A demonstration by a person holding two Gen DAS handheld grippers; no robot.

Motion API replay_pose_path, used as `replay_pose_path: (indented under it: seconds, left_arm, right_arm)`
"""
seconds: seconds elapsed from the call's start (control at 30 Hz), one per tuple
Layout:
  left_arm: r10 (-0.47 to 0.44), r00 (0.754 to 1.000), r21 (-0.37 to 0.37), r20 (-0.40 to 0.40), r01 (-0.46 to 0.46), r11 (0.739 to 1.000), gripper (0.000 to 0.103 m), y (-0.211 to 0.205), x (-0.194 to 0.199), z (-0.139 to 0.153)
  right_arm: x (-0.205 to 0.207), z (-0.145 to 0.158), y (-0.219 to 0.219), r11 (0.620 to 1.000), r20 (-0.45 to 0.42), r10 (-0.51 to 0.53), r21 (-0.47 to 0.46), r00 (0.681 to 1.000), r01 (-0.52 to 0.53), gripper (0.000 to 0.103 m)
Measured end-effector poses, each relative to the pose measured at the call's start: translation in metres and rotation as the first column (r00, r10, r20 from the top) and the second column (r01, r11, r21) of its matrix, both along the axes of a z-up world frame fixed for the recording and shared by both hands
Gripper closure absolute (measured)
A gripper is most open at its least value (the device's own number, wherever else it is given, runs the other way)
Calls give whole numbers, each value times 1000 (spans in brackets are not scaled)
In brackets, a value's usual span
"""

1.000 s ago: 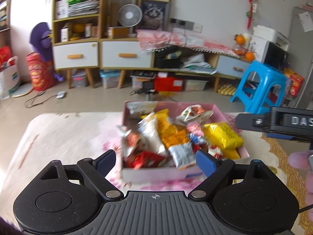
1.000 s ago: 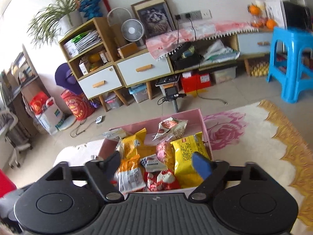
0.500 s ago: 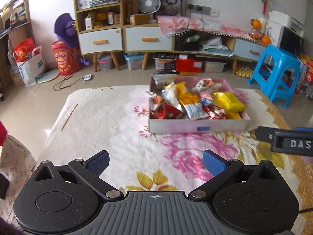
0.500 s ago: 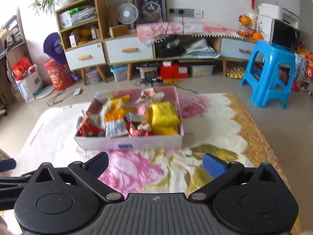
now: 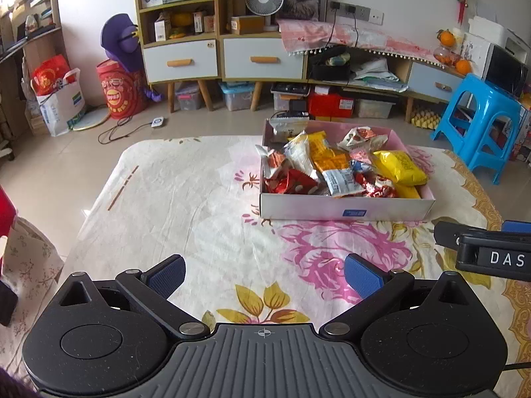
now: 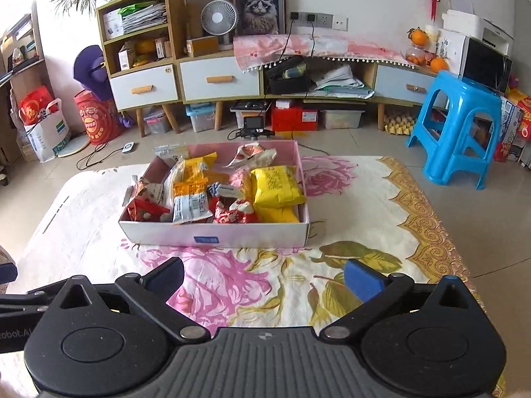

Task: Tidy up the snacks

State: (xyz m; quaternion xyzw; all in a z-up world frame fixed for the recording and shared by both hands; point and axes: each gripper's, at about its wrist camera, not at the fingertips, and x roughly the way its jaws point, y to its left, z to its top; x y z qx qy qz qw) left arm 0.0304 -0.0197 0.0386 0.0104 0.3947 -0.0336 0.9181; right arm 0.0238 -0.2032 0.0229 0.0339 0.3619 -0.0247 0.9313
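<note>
A pink cardboard box (image 5: pixel 345 210) (image 6: pixel 212 233) sits on the floral cloth, filled with several snack packets. Among them are a yellow bag (image 5: pixel 400 167) (image 6: pixel 277 185), orange packets (image 5: pixel 327 157) and red wrappers (image 6: pixel 146 207). My left gripper (image 5: pixel 264 270) hovers open over the cloth, short of the box, with nothing between its blue pads. My right gripper (image 6: pixel 262 272) is open too and empty, also short of the box's front wall. The right gripper's side (image 5: pixel 488 248) shows at the right edge of the left wrist view.
The floral cloth (image 5: pixel 186 199) (image 6: pixel 365 219) spreads left of the box and in front of it. A blue plastic stool (image 6: pixel 459 129) stands at the far right on the floor. Cabinets with drawers (image 5: pixel 225 56) line the back wall. Bags (image 5: pixel 58 99) sit at the left.
Both grippers have pulled back from the box, which was close between the fingers a second ago and now lies farther off. Their jaws spread a little wider. Little differs over the last half second.
</note>
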Motion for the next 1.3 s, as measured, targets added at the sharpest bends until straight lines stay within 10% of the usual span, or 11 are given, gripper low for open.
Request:
replay_pose_path:
  seconds: [1.3]
  left_arm:
    - [4,999,-18,-41,-5,1000,1,3,2,-5]
  right_arm:
    - [-6,0,12,999,-10,47,-11,999,-47,7]
